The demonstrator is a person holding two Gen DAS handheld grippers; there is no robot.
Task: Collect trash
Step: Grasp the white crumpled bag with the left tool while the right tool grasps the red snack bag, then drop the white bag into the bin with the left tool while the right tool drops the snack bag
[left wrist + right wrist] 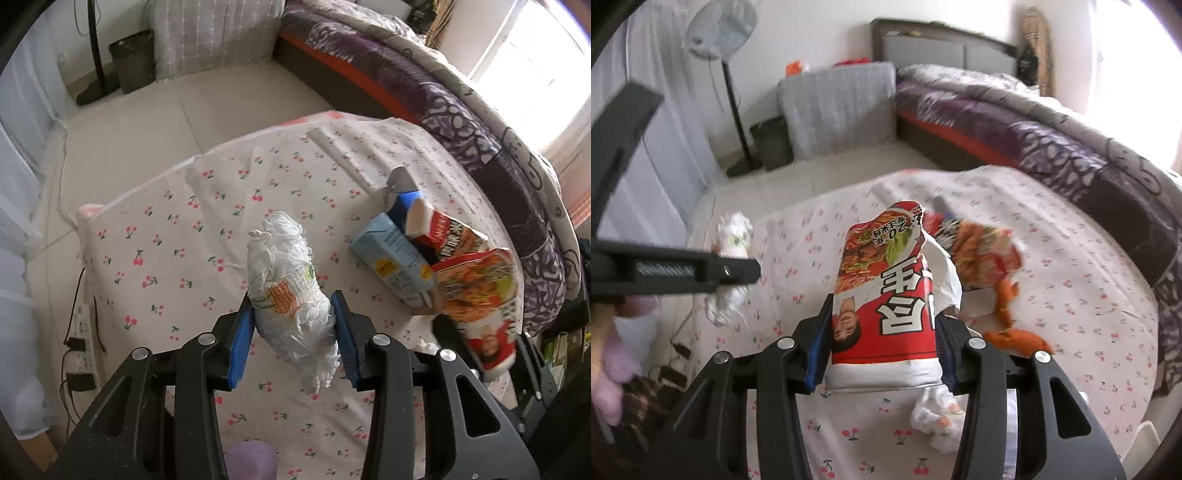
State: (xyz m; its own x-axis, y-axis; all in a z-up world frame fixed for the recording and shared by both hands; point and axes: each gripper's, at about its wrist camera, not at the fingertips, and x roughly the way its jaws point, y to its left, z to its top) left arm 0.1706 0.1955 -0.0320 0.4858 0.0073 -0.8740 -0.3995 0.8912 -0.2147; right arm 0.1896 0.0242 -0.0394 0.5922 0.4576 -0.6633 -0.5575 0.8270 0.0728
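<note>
Meanwhile, both tools are loaded above the cherry-print tablecloth (166, 236): the left gripper (295, 332) pinches a crumpled white tissue wad (288, 288) between its blue pads, clear of the cloth, while the right gripper (882, 350) clamps the lower end of a red instant-noodle packet (882, 295), its torn top rising ahead of the jaws. Neither piece has reached a bin yet — a dark wastebasket (135, 61) stands on the floor far ahead of the left tool, beside a fan stand, and looks the likely destination, though that is a judgement. More remains on the table: a pale blue drink carton (391, 262) and a red-and-white carton (439, 229) lie ahead and to the right of the left gripper, touching one another; orange wrapper scraps (1008, 291) sit just right of the right gripper, with a second crumpled tissue (938, 421) beneath its jaws. The left tool's black frame crosses the right camera's left edge, its tissue wad blurred behind it. By the look of things the collection is at an early-to-middle stage — two items lifted, several waiting.
</note>
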